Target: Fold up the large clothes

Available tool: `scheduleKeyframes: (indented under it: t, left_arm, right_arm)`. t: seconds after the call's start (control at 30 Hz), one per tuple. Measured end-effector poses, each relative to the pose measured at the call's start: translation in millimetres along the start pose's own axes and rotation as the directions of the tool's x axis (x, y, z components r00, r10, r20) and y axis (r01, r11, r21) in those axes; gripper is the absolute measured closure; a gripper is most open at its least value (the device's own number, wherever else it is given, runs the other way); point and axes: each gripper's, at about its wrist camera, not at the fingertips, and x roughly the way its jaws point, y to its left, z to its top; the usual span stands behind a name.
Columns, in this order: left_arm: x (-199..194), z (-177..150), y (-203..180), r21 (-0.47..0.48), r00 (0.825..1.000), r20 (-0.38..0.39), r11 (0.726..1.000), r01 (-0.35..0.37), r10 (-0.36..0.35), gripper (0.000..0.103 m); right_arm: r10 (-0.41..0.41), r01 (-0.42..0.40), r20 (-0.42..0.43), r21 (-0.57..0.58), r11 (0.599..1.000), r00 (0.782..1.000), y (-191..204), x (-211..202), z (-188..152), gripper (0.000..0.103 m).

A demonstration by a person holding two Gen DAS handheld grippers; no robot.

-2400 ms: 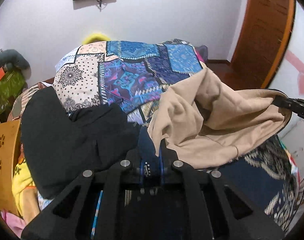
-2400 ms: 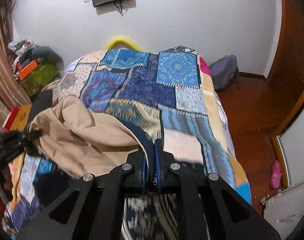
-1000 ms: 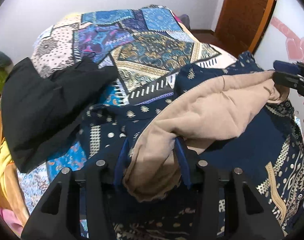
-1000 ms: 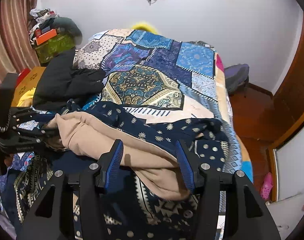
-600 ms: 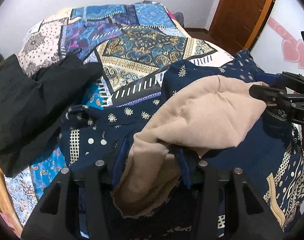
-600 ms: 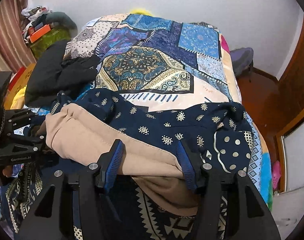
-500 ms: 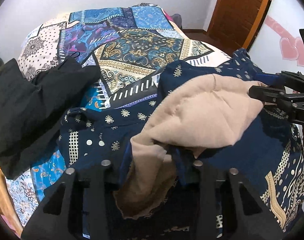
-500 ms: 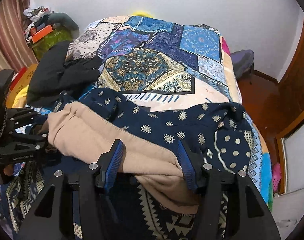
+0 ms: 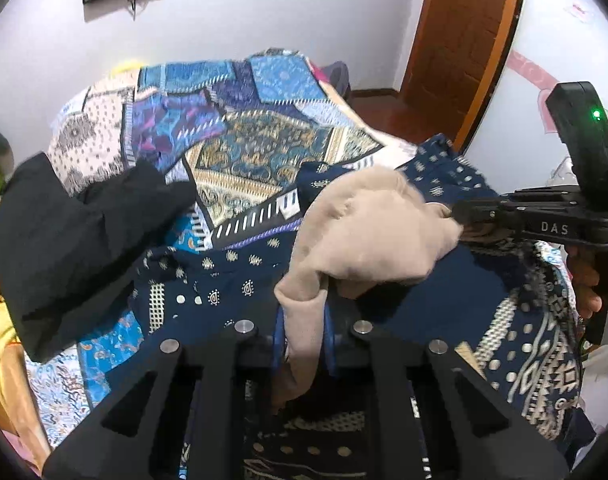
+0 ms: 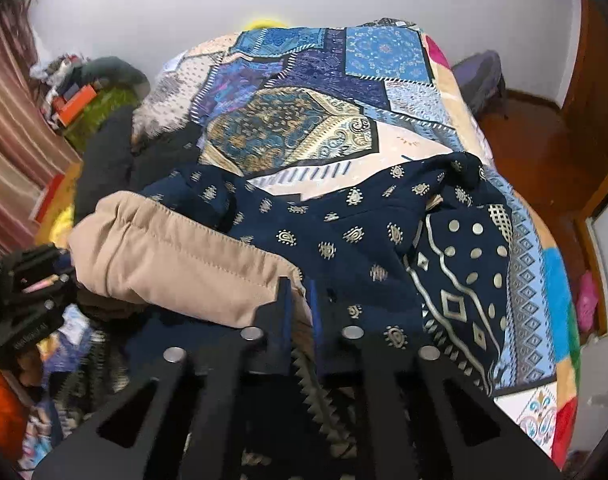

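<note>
Both of your grippers pinch the soft tan lining of the navy printed garment (image 10: 368,240), fingers having just closed: left gripper (image 9: 304,332), right gripper (image 10: 299,300). It lies rumpled across the patchwork bed (image 10: 344,80).

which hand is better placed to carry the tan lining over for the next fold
Neither clearly: the left tool and right tool are each shut on an end of the tan lining, so both should probably move together.

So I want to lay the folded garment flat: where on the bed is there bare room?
Free: the patchwork bedspread beyond the navy patterned garment, toward the wall. Crowded: the left side under the black garment, and the near end under the navy and tan cloth.
</note>
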Motion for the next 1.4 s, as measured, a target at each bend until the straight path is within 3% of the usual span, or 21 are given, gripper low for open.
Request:
scheduleKeyframes:
  t: [0.07, 0.3, 0.5, 0.67, 0.8, 0.83, 0.93, 1.0, 1.03, 1.17, 1.4]
  left_arm:
    - [-9, 0, -3, 0.010, 1.000, 0.019, 1.000, -0.005, 0.005, 0.088]
    - [-32, -9, -10, -0.006, 0.999, 0.028, 1.000, 0.017, -0.017, 0.089]
    - [-53, -25, -26, 0.028, 0.999, 0.033, 0.999, 0.035, -0.036, 0.089]
    - [-52, -43, -30, 0.048, 0.999, -0.041, 0.998, 0.027, -0.025, 0.089]
    - [-44, -56, -24, 0.036, 0.994, -0.109, 0.999, -0.016, 0.020, 0.070]
    - [-45, -57, -22, 0.026, 0.994, -0.109, 0.999, -0.021, 0.024, 0.064]
    - [-53, -56, -18, 0.007, 0.995, -0.089, 0.999, -0.047, 0.047, 0.060]
    - [-58, -51, -18, -0.003, 0.996, -0.074, 0.999, -0.054, 0.053, 0.056]
    - [-60, -47, -17, -0.010, 0.997, -0.060, 0.998, -0.057, 0.057, 0.054]
    - [-58, -32, -20, -0.014, 0.998, -0.038, 0.999, -0.051, 0.050, 0.053]
    - [-33, -17, -29, -0.011, 0.998, -0.068, 1.000, 0.010, -0.011, 0.052]
  right_arm:
    - [0.033, -0.033, 0.004, -0.002, 0.999, 0.999, 4, -11, -3, 0.101]
    - [0.012, -0.009, 0.027, -0.088, 0.996, 1.000, 24, -36, -21, 0.101]
    - [0.016, -0.012, 0.053, -0.073, 0.997, 0.998, 25, -53, -25, 0.101]
    - [0.009, -0.004, 0.082, -0.057, 0.998, 0.997, 22, -69, -32, 0.101]
    - [-0.054, 0.060, 0.099, -0.061, 0.996, 0.994, 18, -74, -37, 0.099]
    - [-0.064, 0.070, 0.090, -0.061, 0.996, 0.994, 16, -73, -38, 0.098]
    - [-0.075, 0.079, 0.074, -0.058, 0.995, 0.994, 9, -75, -42, 0.083]
    - [-0.087, 0.091, 0.067, -0.050, 0.995, 0.994, 5, -75, -43, 0.058]
    - [-0.089, 0.092, 0.070, -0.045, 0.995, 0.994, 3, -75, -43, 0.055]
    - [-0.097, 0.099, 0.084, -0.028, 0.995, 0.992, -5, -74, -37, 0.053]
    - [-0.101, 0.098, 0.055, 0.053, 0.994, 0.993, -31, -52, -20, 0.053]
